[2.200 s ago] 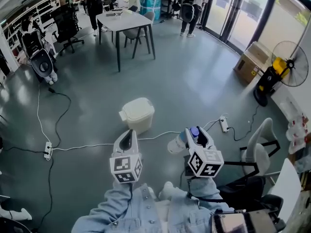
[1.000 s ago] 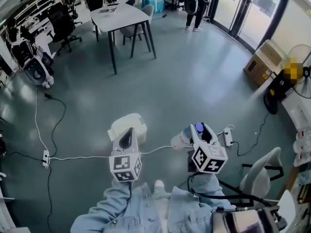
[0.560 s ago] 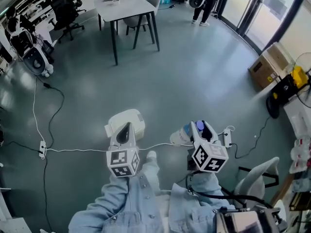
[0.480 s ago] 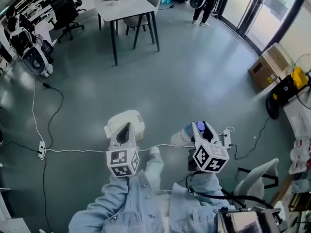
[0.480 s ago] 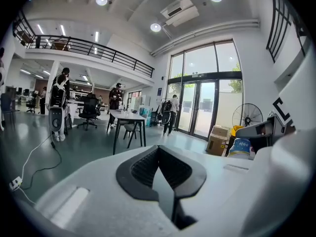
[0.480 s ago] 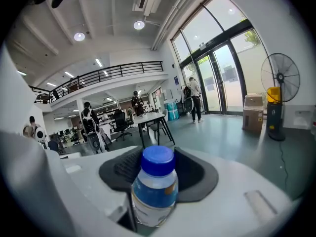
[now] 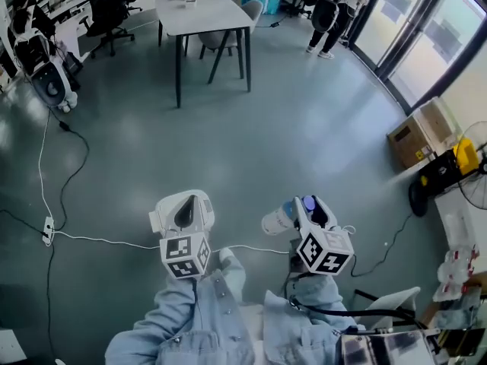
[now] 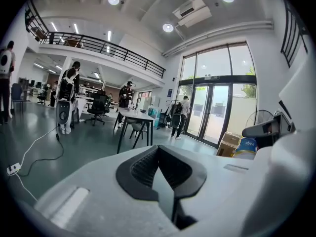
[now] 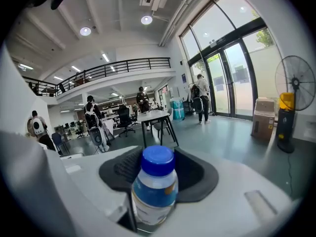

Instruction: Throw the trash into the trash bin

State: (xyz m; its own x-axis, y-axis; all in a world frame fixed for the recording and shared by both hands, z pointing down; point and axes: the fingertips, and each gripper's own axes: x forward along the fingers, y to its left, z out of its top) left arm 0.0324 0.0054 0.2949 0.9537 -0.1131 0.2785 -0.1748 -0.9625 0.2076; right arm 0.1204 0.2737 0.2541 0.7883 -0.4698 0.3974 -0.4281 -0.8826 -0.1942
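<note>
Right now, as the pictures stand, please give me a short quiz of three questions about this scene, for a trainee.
1. Which gripper holds the blue-capped bottle? A) left B) right C) neither
2. True or false: the jaws of the left gripper stand wide apart.
3. In the head view, which white thing on the floor shows just behind the left gripper's tip?

Key
1. B: the right gripper is closed on the bottle.
2. False: its jaws are together, with nothing between them.
3. The trash bin, with its lid down.
</note>
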